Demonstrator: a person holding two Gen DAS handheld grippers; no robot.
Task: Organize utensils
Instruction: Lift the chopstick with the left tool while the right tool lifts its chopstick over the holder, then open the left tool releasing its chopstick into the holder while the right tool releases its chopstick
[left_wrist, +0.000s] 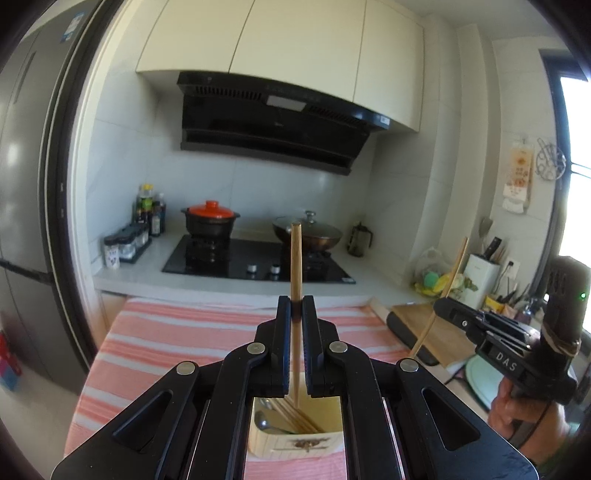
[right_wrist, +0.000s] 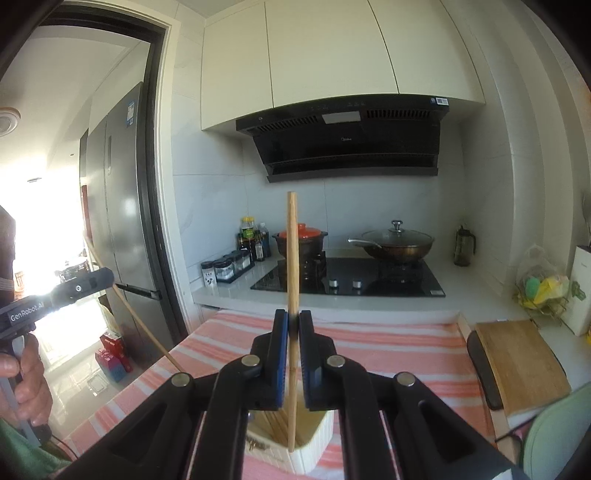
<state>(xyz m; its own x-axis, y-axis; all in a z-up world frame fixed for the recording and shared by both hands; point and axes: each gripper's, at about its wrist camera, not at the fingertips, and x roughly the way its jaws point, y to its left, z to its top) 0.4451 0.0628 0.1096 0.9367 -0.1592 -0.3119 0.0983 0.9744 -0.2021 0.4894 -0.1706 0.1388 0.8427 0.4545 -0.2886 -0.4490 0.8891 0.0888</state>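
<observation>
My left gripper (left_wrist: 296, 308) is shut on a wooden chopstick (left_wrist: 296, 266) that stands nearly upright between its jaws. The stick's lower tip hangs over a cream utensil box (left_wrist: 295, 443) holding more chopsticks and a metal spoon (left_wrist: 263, 424). My right gripper (right_wrist: 293, 321) is shut on a second wooden chopstick (right_wrist: 291, 258), also upright, its tip inside the same cream box (right_wrist: 314, 450). From the left wrist view the right gripper (left_wrist: 439, 304) shows at the right with its chopstick (left_wrist: 443, 295) slanted. The left gripper (right_wrist: 107, 275) appears at the left of the right wrist view.
The box sits on a pink striped cloth (left_wrist: 177, 332). Behind lie a black stove (left_wrist: 258, 262), a red-lidded pot (left_wrist: 210, 218) and a lidded wok (right_wrist: 397, 243). A wooden cutting board (right_wrist: 521, 365) lies at the right, a grey fridge (right_wrist: 122, 206) at the left.
</observation>
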